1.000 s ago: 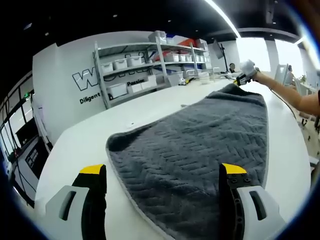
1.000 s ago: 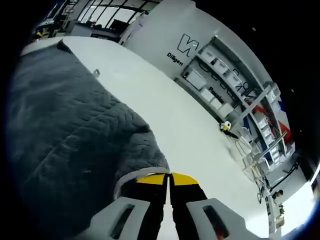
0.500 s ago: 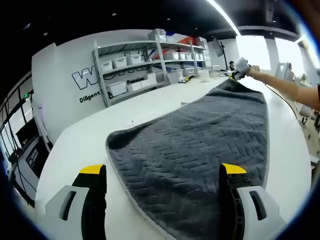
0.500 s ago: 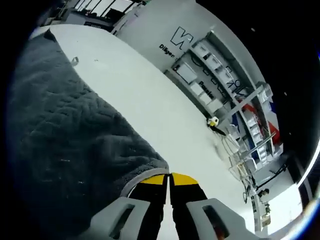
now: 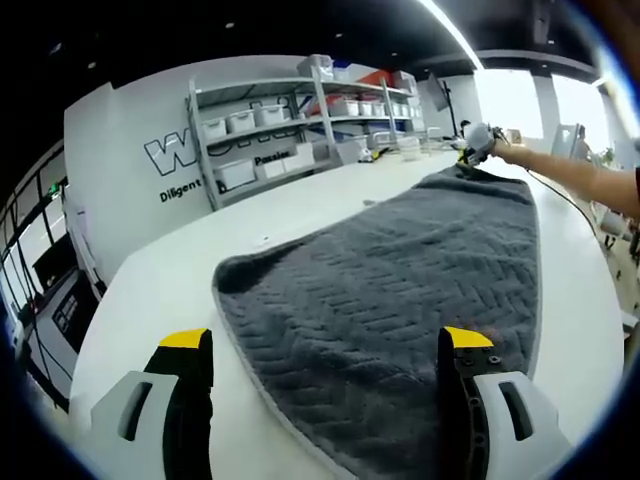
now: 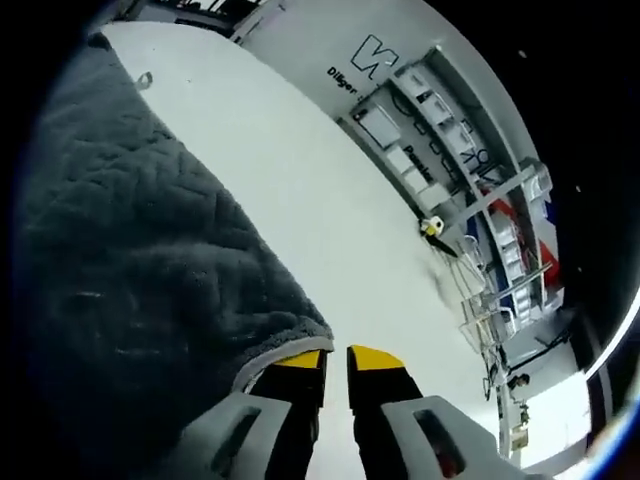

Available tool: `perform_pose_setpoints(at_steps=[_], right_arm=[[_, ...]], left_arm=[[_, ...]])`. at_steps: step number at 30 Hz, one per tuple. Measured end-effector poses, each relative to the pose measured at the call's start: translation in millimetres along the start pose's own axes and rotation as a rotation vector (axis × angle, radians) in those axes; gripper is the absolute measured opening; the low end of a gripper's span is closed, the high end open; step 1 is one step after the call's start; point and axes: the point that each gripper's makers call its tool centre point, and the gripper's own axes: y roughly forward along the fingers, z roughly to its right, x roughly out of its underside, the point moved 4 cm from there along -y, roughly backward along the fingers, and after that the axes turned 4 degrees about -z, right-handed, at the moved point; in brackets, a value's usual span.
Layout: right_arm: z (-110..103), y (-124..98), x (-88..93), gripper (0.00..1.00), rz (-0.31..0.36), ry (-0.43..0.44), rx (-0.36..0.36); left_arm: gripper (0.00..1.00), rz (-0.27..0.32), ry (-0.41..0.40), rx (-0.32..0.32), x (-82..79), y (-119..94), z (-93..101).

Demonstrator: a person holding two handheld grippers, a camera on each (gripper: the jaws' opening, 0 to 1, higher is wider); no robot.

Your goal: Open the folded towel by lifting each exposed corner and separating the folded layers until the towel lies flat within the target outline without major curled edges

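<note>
Towel (image 5: 400, 290) lay spread dark grey on the white table (image 5: 150, 290) in the left gripper view, long axis running from the left gripper (image 5: 327, 350) out to the far end, where the right gripper (image 5: 476, 140) sat at the far corner. Left jaws stood wide apart, empty, over the near end, same as half a second earlier. That far corner looked lower, down on the table; likely the last layer was laid out.

Right gripper view: right gripper (image 6: 336, 358) had gone from shut on the towel (image 6: 120, 260) corner to a narrow gap between the jaws, hem just beside the left tip; looked released. Towel ran away up-left. No outline was visible, so fit could not be judged.
</note>
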Motion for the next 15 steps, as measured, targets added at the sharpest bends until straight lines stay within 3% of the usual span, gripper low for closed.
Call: perform_pose_setpoints(at_steps=[2,4,8,13,15], right_arm=[[6,-3,5.2,0.20,-0.028,0.012,0.035],[11,-6,8.0,0.22,-0.038,0.027,0.053],[22,-17,12.9,0.39,-0.065,0.050,0.080],[35,-37,14.4,0.46,-0.068,0.070,0.098],[36,-45,16.3,0.58,-0.076,0.078,0.089]], left_arm=[[0.92,-0.001,-0.002,0.000,0.1,0,-0.7],[0.92,-0.003,-0.001,0.001,0.5,0,-0.6],[0.92,-0.008,0.000,-0.001,1.2,0,-0.6],[0.92,-0.009,-0.001,-0.001,1.6,-1,0.5],[0.92,-0.009,-0.001,-0.001,1.7,-1,0.9]])
